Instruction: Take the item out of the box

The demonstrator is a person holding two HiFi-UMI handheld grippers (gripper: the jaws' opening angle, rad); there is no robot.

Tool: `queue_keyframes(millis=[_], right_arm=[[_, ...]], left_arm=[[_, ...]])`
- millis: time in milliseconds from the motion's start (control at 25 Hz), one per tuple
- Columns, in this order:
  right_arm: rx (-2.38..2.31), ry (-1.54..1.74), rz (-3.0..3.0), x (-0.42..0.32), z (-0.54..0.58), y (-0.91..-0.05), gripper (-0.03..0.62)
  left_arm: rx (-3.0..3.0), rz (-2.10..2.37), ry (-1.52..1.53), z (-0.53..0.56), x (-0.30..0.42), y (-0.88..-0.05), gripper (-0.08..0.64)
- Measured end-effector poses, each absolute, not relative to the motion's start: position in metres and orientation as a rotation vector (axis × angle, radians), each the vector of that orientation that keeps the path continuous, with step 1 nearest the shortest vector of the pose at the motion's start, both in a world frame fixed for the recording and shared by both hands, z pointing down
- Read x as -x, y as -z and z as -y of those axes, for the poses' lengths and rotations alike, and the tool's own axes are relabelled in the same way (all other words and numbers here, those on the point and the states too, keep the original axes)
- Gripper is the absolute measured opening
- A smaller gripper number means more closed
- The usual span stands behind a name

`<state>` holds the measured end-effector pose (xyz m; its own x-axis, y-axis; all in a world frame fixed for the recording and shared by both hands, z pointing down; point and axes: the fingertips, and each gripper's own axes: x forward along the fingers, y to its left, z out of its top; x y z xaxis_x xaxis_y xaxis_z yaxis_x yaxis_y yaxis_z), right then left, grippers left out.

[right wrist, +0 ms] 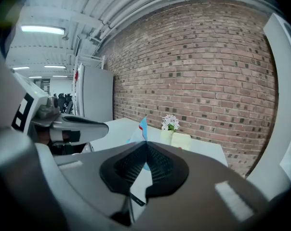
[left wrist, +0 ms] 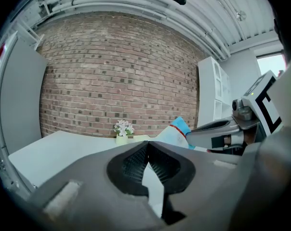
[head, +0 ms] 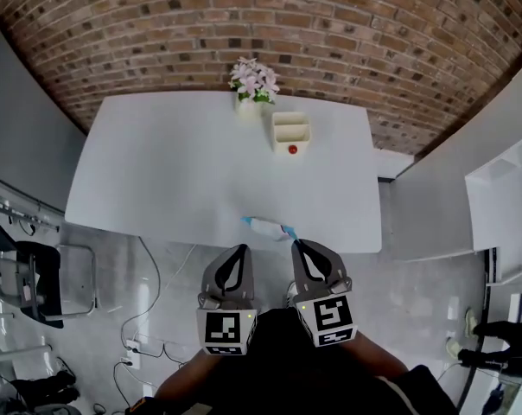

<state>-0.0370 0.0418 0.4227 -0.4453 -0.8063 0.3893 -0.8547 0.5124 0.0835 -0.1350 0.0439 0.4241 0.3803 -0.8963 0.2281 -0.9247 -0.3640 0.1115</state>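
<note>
The brick wall (head: 244, 24) is running across the whole back of the room. In front of it the white table (head: 157, 171) is filling the middle of the head view, and grey floor (head: 416, 301) is showing around its near side.

The person is holding both grippers side by side just off the table's near edge, at about 6 o'clock from the table's centre. The left gripper (head: 240, 249) is pointing toward the table with its jaws pressed together and nothing between them. The right gripper (head: 297, 244) is sitting just at 3 o'clock of it. Its jaws are clenched too, pinching the edge of a flat blue-and-white packet (head: 266, 226) at their very tip. The packet is hanging out from the tip toward 10 o'clock, over the table's near edge. In the left gripper view it is standing clear of the tabletop, against the brick wall.

The white box (head: 278, 133) is standing upright on the far part of the table, at about 1 o'clock from the centre and well apart from the packet. A pot of pale pink flowers (head: 252, 83) is standing at 12 o'clock by the far edge, just beside the box at its 10 o'clock. A small red thing (head: 292, 149) is showing at the box's near side. Whether it is lying inside or sitting on the front wall, I cannot tell.
</note>
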Motion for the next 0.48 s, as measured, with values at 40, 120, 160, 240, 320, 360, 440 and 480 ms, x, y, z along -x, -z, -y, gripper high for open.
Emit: queue_keyframes(millis=[40,120,160,240,320,360,440,480], right_arm=[[-1.373,-0.18,2.381,0.034,-0.044,-0.422,0.002],[-1.367,-0.181,2.391,0.029,-0.047,-0.42,0.002],[-1.365,-0.179,2.397,0.026,-0.047,-0.419,0.002],[-1.362,-0.178,2.409,0.021,-0.048,-0.417,0.002],[-1.358,-0.183,2.418,0.014,-0.049,-0.417,0.002],[-1.355,-0.188,2.421,0.01,-0.049,-0.417,0.002],[-1.345,-0.196,2.425,0.003,-0.049,-0.419,0.002],[-1.34,-0.198,2.425,0.0,-0.049,-0.42,0.002]], left_arm=[[-2.42,1.624,-0.184,-0.045,0.132,-0.421,0.005],[-2.423,1.62,-0.177,-0.046,0.124,-0.416,0.005],[-2.427,1.62,-0.176,-0.045,0.12,-0.415,0.005],[-2.433,1.624,-0.179,-0.045,0.113,-0.412,0.005],[-2.434,1.625,-0.19,-0.046,0.105,-0.413,0.005],[-2.435,1.624,-0.196,-0.047,0.1,-0.414,0.005],[-2.439,1.624,-0.207,-0.046,0.093,-0.415,0.005],[-2.44,1.624,-0.211,-0.046,0.09,-0.415,0.005]])
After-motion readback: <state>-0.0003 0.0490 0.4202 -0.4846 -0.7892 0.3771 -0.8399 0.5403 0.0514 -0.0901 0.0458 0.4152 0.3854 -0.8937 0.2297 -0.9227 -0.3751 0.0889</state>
